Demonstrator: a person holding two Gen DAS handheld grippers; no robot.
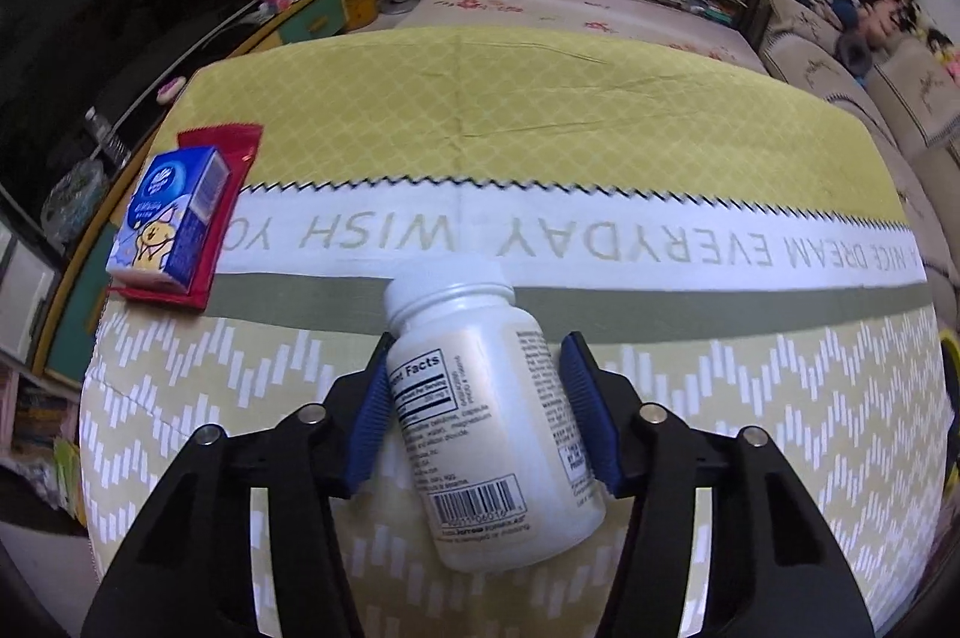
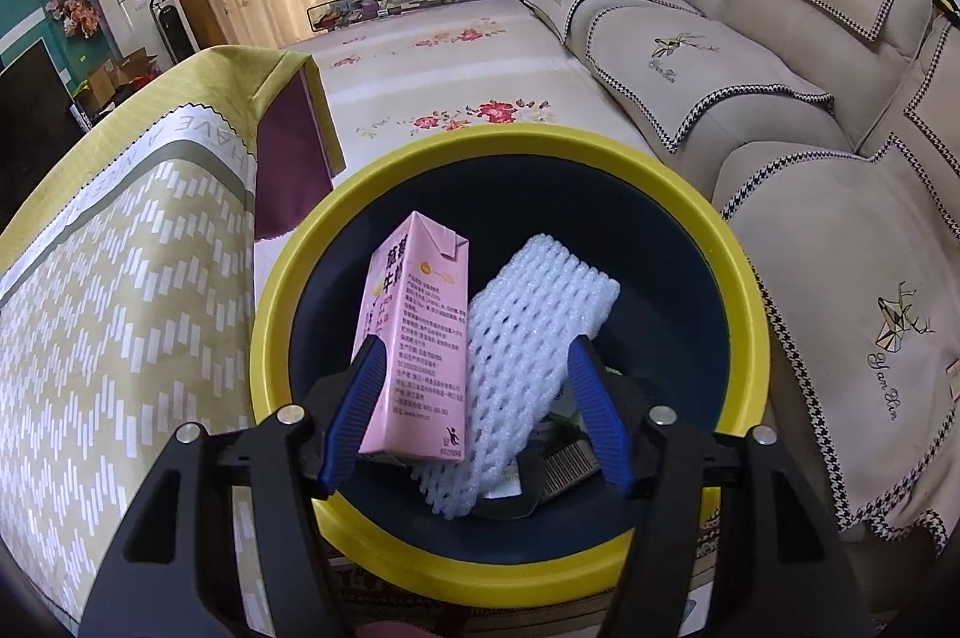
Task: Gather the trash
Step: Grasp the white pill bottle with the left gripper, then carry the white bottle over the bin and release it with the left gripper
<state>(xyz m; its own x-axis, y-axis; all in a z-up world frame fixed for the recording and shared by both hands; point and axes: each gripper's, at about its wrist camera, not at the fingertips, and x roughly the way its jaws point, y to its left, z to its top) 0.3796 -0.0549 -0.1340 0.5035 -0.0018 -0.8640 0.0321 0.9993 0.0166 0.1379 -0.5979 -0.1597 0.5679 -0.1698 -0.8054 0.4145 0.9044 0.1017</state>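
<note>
In the left wrist view a white pill bottle (image 1: 492,416) lies on the patterned tablecloth (image 1: 540,122), cap pointing away. My left gripper (image 1: 477,356) is open, its blue pads on either side of the bottle; the left pad touches it, the right stands just off. A blue tissue pack (image 1: 171,218) lies on a red wrapper (image 1: 231,176) at the table's left edge. In the right wrist view my right gripper (image 2: 474,356) is open above a yellow-rimmed dark bin (image 2: 744,278). A pink milk carton (image 2: 417,338) and white foam netting (image 2: 528,356) sit in the bin between the fingers.
The cloth-covered table (image 2: 120,278) stands left of the bin. A beige sofa (image 2: 810,158) runs along the right, with plush toys on top. A floral-covered low surface (image 2: 450,68) lies beyond. A dark TV unit (image 1: 90,38) is left of the table.
</note>
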